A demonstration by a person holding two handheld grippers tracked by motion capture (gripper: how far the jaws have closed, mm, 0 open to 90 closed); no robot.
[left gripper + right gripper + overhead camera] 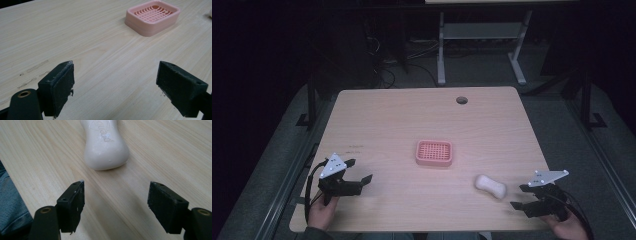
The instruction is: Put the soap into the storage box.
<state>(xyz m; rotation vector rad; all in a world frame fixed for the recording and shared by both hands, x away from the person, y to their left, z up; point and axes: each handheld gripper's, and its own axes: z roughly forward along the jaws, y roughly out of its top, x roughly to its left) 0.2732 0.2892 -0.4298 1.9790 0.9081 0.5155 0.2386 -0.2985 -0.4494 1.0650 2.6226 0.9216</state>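
A white bar of soap [490,186] lies flat on the wooden table [382,120], near the pink soap dish [434,153] on its near right side, apart from it; the bar's long axis runs from the dish's side down toward the table's near right corner. The right gripper [526,196], jaws spread and empty, sits just beyond the bar's far-from-dish end, pointing at it along that axis. The left gripper [360,170], also spread and empty, sits well to the dish's near left, aimed toward it.

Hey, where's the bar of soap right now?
The soap bar lies on the table's near right side in the high view, between the pink soap dish and the open right gripper.
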